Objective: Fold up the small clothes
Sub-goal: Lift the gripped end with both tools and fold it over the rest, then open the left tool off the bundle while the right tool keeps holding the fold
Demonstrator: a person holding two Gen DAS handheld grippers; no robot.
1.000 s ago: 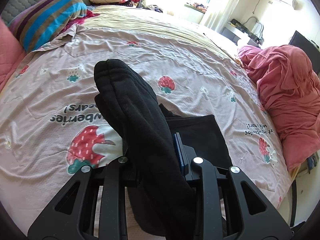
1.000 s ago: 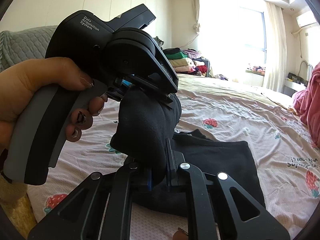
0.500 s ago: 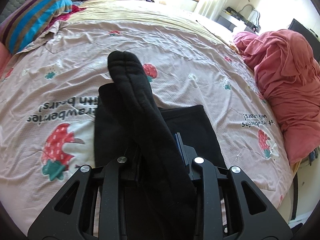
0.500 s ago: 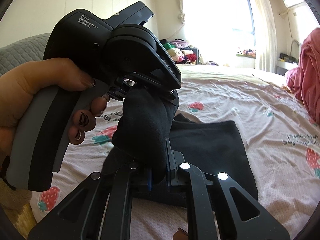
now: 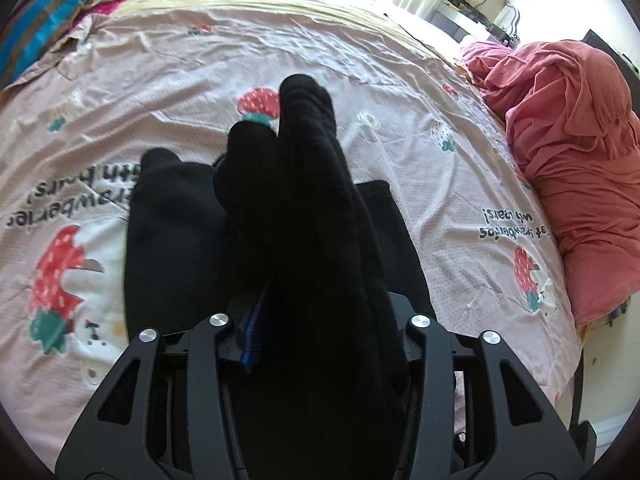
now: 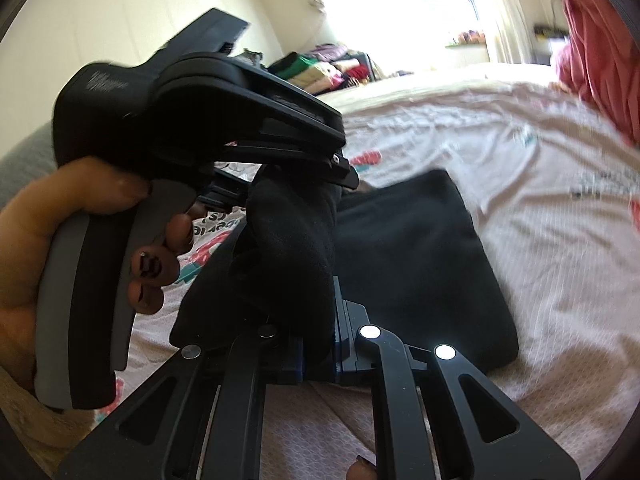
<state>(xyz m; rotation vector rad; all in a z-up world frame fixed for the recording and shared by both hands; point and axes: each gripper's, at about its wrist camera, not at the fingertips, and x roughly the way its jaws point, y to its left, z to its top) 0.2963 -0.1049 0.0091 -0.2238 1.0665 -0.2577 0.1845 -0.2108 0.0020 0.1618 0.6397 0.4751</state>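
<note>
A black garment lies partly folded on the pink strawberry-print bedsheet. A bunched fold of it rises between both grippers. My left gripper is shut on this black fold, which sticks up in front of the lens. My right gripper is shut on the same fold from the other side. In the right wrist view the left gripper and the hand holding it fill the left half. The flat part of the garment lies to the right.
A heap of red cloth lies at the bed's right edge. A striped pillow sits at the far left. Stacked folded clothes stand by the wall beyond the bed.
Both grippers have swung over the garment with the fold in them, toward the right and lower. More of the flat black cloth now shows to the left of the fold.
</note>
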